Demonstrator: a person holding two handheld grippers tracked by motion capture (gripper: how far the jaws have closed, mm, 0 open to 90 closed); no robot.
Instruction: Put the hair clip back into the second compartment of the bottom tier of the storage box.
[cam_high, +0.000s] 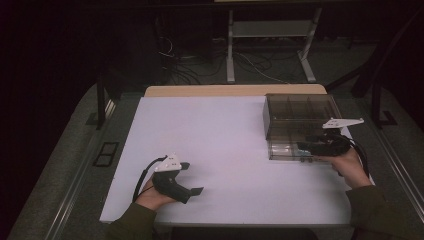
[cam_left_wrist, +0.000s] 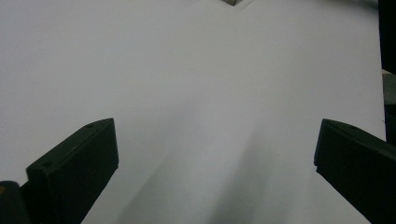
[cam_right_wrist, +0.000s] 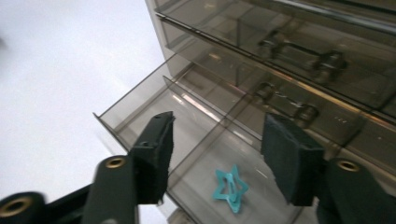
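Teal star clip (cam_right_wrist: 230, 190) lies in the open drawer (cam_right_wrist: 140, 100) near the worktop's (cam_high: 225, 145) right edge — right tool (cam_right_wrist: 217, 154) parted above it, left tool (cam_left_wrist: 215, 154) wide, empty.

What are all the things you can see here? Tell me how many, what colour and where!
table: one, white top, centre of the high view
drawer box: one, smoky see-through, far right of the table, bottom drawer pulled out
star hair clip: one, teal, lying in the open drawer
left gripper: one, black, jaws open over bare table
right gripper: one, black, jaws open above the clip
hands: two, near edge of the table
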